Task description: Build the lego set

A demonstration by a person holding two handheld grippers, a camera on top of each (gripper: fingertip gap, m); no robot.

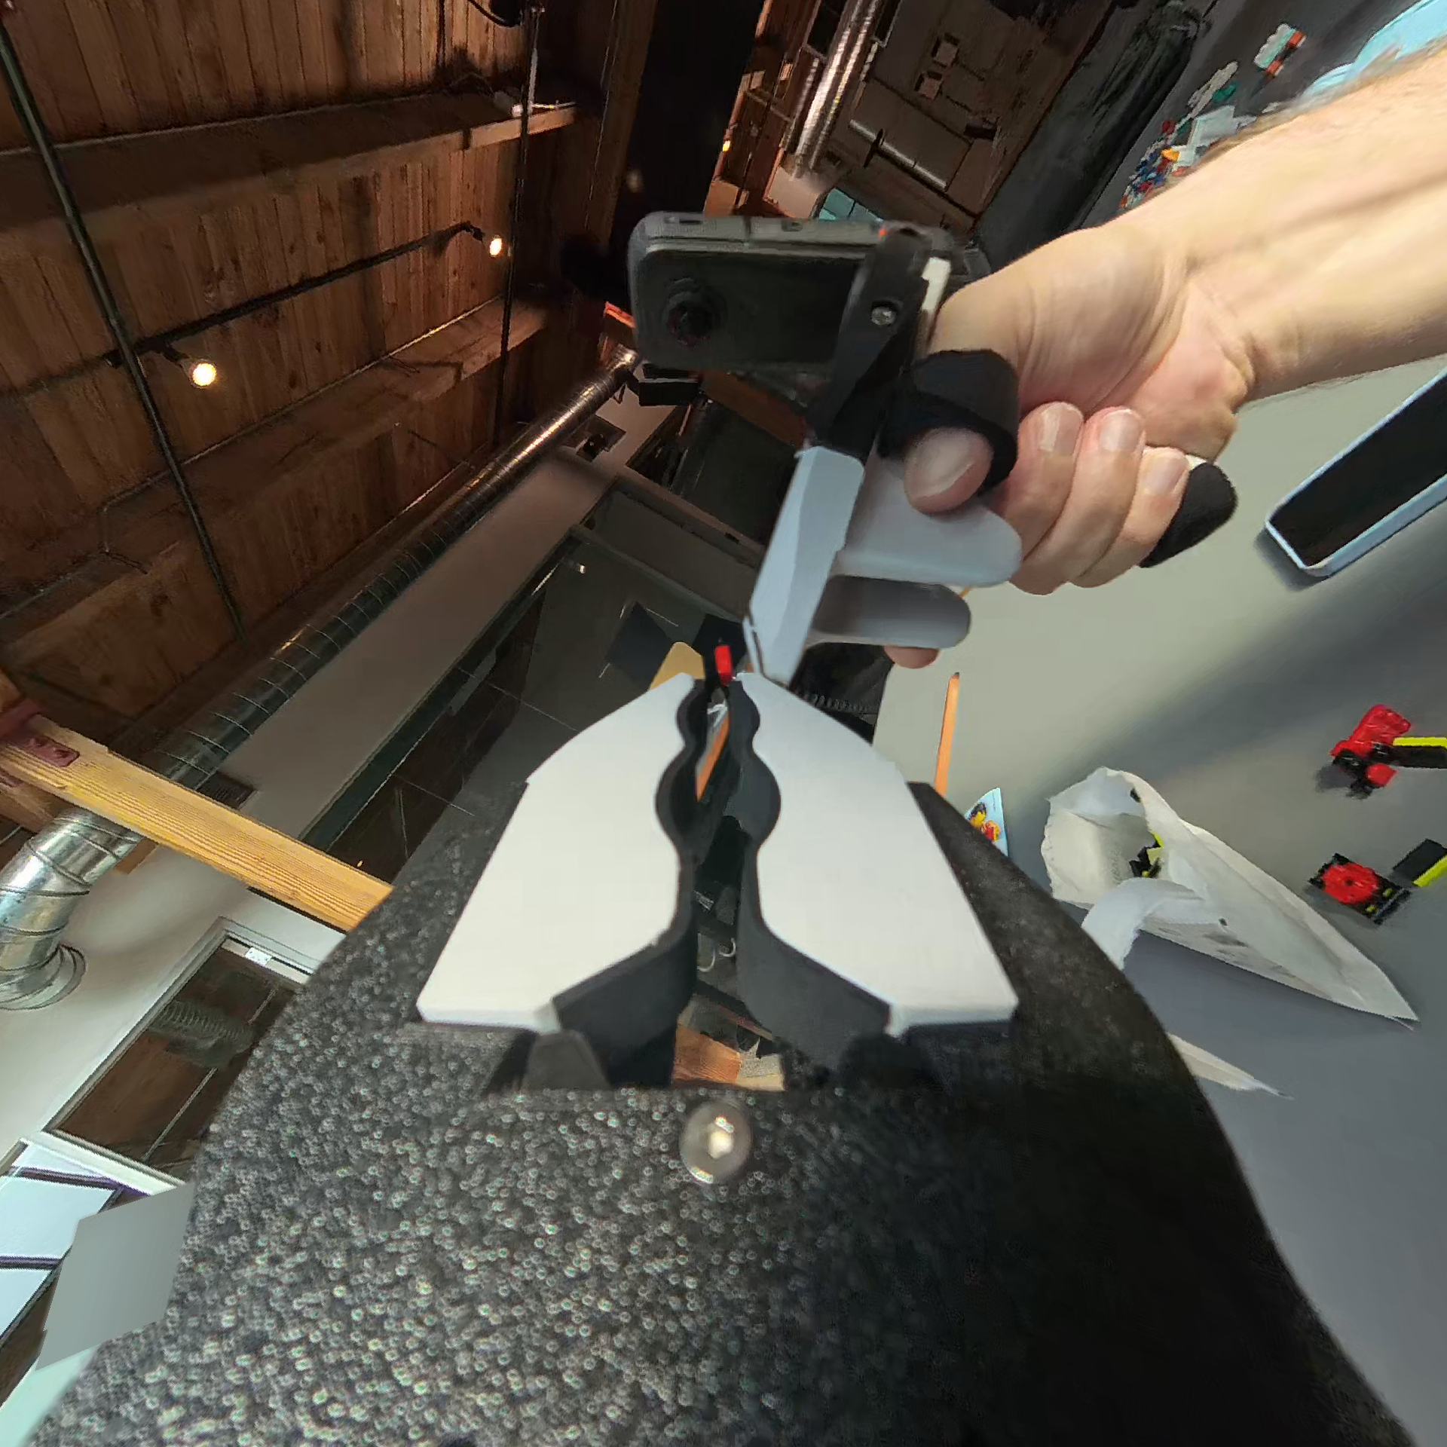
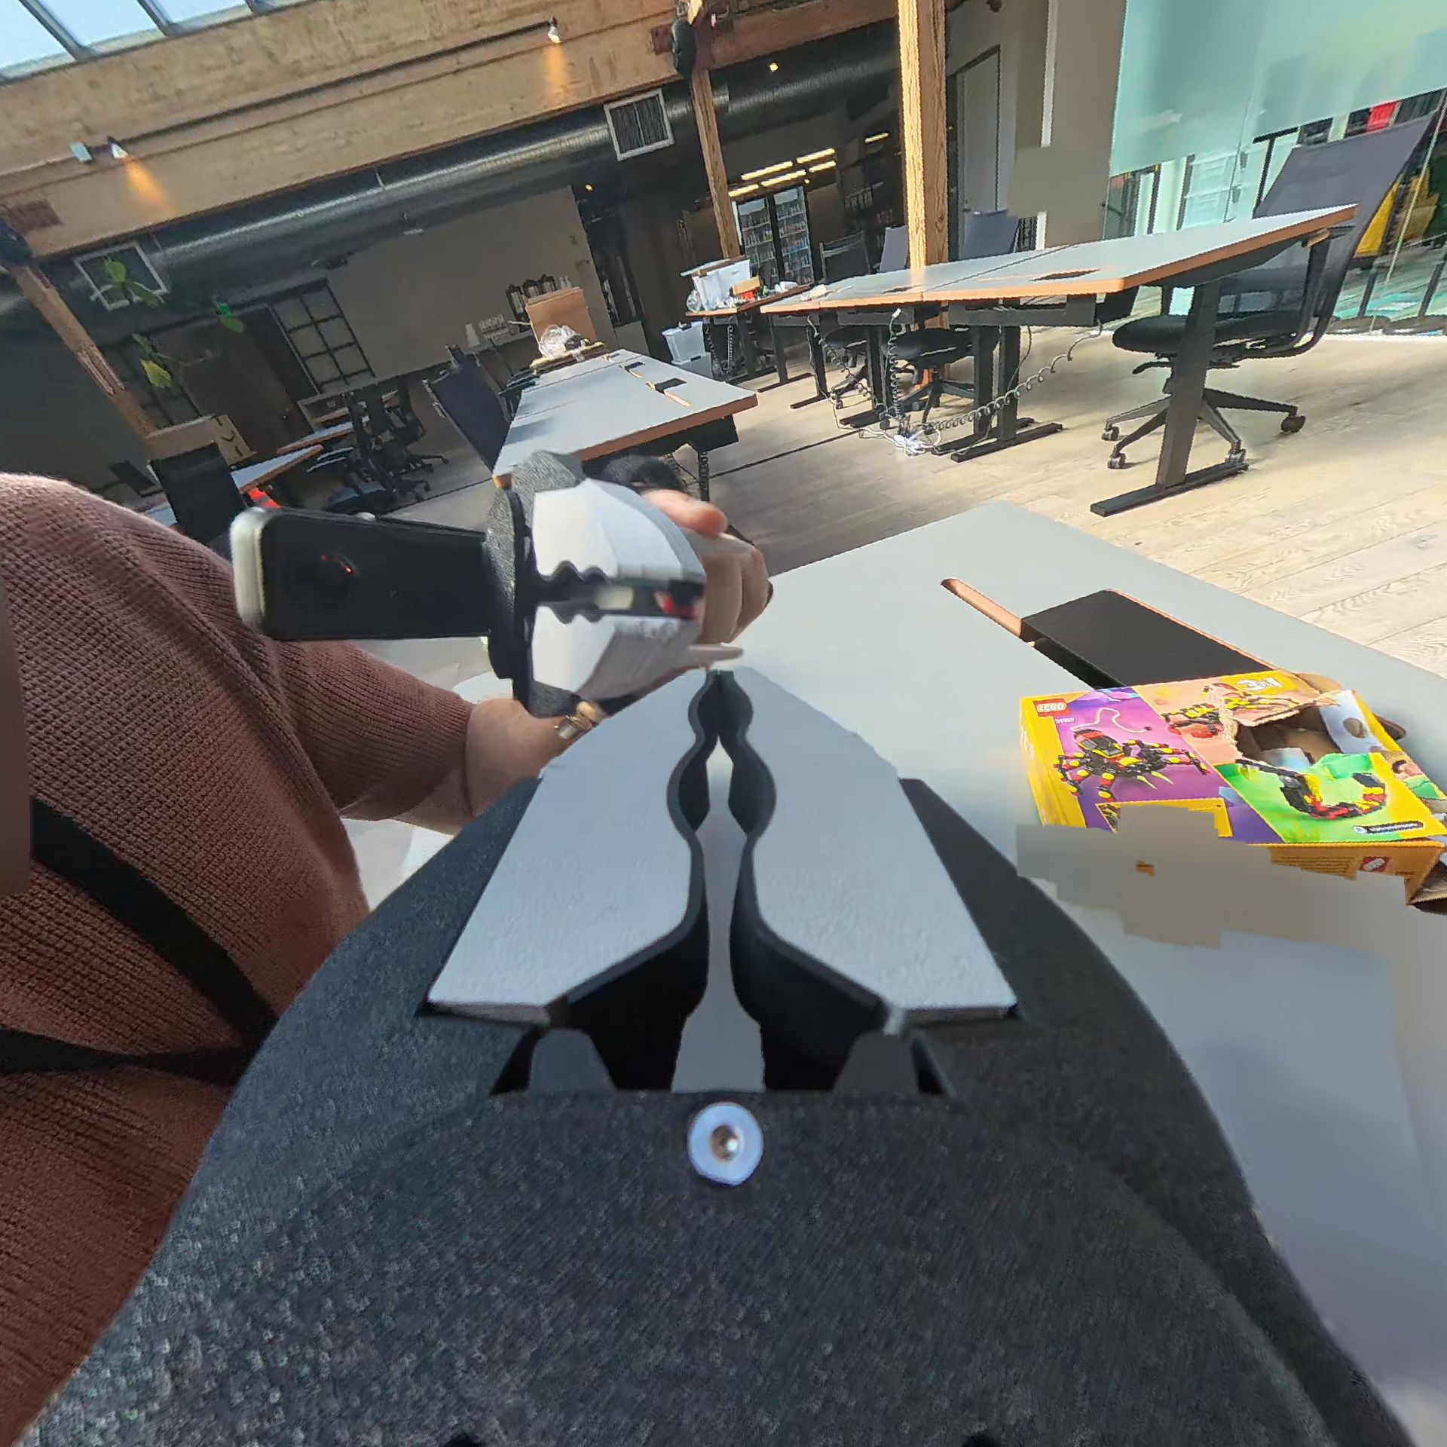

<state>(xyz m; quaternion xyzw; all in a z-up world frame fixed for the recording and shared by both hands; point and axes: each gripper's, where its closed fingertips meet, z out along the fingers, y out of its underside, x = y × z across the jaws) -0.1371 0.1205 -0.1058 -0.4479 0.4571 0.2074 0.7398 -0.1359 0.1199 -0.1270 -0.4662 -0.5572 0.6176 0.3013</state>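
My left gripper [image 1: 716,687] is held up in the air, shut on a small red Lego piece [image 1: 722,662] at its fingertips. The piece also shows between its jaws in the right wrist view [image 2: 677,603]. My right gripper [image 2: 719,683] is shut with its tips touching and nothing visible between them. Its tips sit just below the left gripper [image 2: 626,603] and almost touch it. In the left wrist view the right gripper [image 1: 763,650], in a person's hand, meets my left fingertips. Two red, black and yellow Lego assemblies [image 1: 1382,752] [image 1: 1362,885] lie on the grey table [image 1: 1174,626].
A torn white paper bag [image 1: 1190,900] with a few pieces lies by the assemblies, with a booklet corner [image 1: 988,818] beside it. An opened yellow Lego box [image 2: 1221,771] and a dark phone [image 2: 1127,634] lie on the table. A person's sleeve [image 2: 196,744] is at the left. My two grippers' fingertips are within a few centimetres of each other.
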